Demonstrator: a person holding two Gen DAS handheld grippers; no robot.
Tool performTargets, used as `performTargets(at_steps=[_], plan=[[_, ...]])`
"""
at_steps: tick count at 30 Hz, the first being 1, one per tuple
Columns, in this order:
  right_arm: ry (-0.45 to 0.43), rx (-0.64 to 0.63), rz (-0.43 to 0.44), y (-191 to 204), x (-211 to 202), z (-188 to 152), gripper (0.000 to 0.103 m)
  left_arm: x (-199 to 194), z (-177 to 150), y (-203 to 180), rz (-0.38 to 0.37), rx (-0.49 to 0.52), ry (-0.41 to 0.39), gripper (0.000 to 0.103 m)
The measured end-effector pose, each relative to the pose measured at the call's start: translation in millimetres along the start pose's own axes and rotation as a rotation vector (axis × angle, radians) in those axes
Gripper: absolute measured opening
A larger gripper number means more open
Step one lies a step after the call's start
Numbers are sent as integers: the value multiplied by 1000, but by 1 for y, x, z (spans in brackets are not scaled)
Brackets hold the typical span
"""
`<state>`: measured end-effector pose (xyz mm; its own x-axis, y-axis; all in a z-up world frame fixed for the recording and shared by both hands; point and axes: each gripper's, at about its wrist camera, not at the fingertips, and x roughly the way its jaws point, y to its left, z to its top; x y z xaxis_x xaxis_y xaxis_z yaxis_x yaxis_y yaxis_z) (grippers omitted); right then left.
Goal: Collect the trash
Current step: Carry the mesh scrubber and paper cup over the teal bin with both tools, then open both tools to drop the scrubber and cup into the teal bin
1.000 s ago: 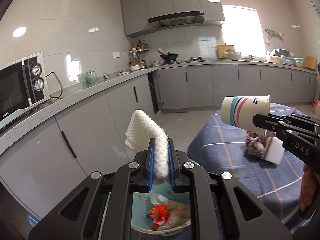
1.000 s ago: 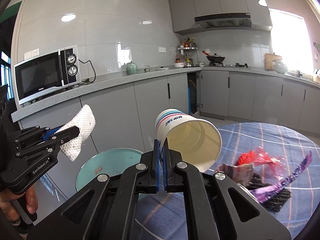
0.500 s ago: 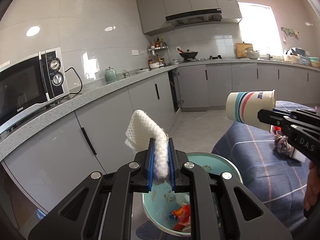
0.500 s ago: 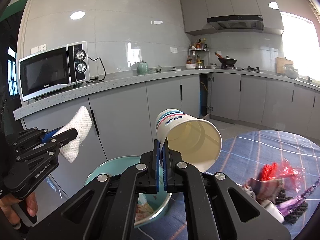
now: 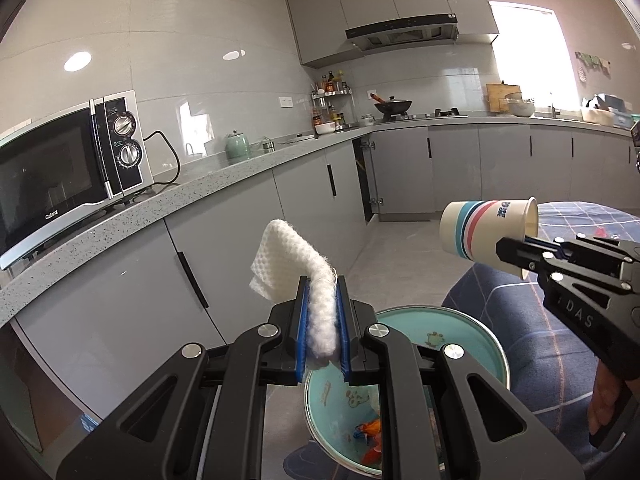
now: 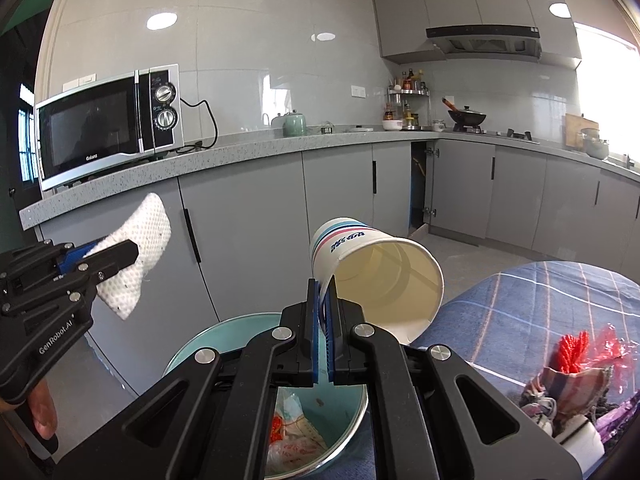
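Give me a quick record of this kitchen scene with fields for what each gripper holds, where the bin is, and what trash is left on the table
left gripper: shut on the white wipe, held above the bin
right gripper: shut on the rim of the paper cup, cup tipped on its side
bin: teal, open, below both grippers, beside the table, wrappers already inside
table: blue plaid cloth
trash left on table: pile of scraps, red, plaid and purple bits
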<state>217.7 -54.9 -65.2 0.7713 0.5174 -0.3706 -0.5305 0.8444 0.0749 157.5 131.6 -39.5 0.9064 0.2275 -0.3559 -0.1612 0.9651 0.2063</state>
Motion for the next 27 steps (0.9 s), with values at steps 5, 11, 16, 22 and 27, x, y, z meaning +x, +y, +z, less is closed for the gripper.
performTargets(at_steps=[5,11,16,22,27], plan=[[11,-7,8,4,6,-2,4,4,-1,-3,26,8,11,13],[20,-13,14,8,10,-3,4,9,-3,-5,21,5,25,13],[26,-17,15,11,12,-3,4,13,-2,-6,10,4,28,13],[27,-21,17,12,14,-2,4,13,-2,-5,1,0,30,13],[29,-24,18,14,15,-1,4,14,-2,-3,-11,-1,28,13]])
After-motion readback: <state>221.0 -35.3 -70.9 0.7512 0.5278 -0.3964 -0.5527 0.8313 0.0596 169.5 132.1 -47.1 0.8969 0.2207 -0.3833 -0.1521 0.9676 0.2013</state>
